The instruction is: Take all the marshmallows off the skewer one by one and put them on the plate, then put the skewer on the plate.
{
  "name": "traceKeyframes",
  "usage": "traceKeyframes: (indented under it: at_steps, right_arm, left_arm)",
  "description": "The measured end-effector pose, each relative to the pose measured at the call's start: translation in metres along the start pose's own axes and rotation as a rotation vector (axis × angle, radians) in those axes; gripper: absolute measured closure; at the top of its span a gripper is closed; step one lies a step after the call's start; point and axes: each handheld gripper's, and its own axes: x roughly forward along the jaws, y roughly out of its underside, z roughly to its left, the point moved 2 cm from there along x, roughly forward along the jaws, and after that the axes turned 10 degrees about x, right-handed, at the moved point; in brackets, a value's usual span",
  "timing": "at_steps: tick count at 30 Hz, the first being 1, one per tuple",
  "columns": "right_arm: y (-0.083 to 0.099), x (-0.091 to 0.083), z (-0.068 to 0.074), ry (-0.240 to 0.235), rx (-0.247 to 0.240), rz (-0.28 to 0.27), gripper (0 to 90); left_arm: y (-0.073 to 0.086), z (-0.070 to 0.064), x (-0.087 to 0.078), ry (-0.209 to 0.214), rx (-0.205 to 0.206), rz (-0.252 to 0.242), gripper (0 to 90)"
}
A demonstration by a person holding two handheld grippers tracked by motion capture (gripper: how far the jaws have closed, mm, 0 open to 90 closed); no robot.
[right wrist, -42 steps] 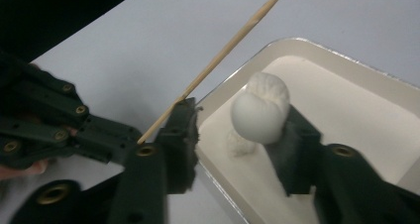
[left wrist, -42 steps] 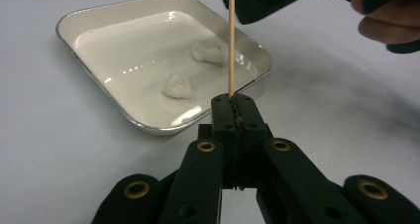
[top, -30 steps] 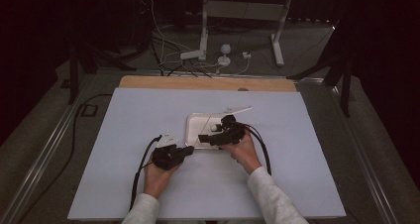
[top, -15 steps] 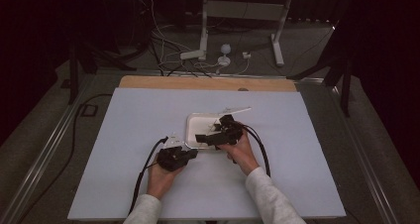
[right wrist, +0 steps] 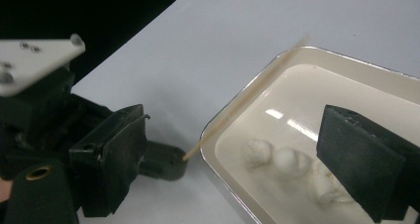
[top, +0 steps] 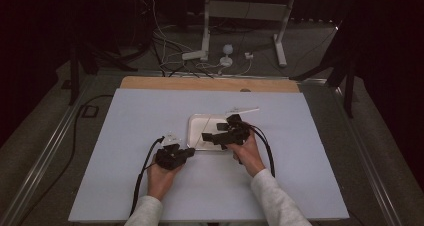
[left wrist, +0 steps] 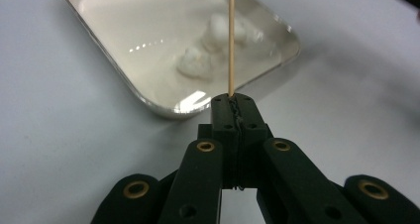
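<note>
Wooden stick (left wrist: pixel 231 40) pinched tight in the closed left gripper (left wrist: pixel 234 105), slanting over the white tray (left wrist: pixel 148 97) so as to poke the soft white lumps (left wrist: pixel 198 63) inside, with the right gripper (right wrist: pixel 237 149) wide open above, ready to grab one.

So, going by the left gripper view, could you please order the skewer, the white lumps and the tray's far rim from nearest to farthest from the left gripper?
1. Skewer: clamped in the left gripper, pointing ahead over the tray.
2. White lumps: inside the tray, just left of the skewer.
3. Far rim: beyond the lumps.
</note>
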Motion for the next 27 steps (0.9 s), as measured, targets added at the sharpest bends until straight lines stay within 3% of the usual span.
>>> traceKeyframes:
  at_steps: [6, 13, 27]
  right_arm:
    - [0.001, -0.01, 0.001, 0.012, -0.008, -0.025, 11.3]
    - [0.01, -0.018, -0.005, 0.027, -0.012, -0.033, 11.4]
    - [0.013, -0.031, -0.009, 0.04, -0.015, -0.045, 12.1]
  left_arm:
    - [-0.01, 0.005, -0.001, -0.026, -0.038, -0.038, 90.0]
    - [-0.02, 0.01, 0.009, -0.064, -0.072, -0.048, 90.0]
    - [-0.026, 0.02, 0.035, -0.118, -0.143, 0.0, 89.9]
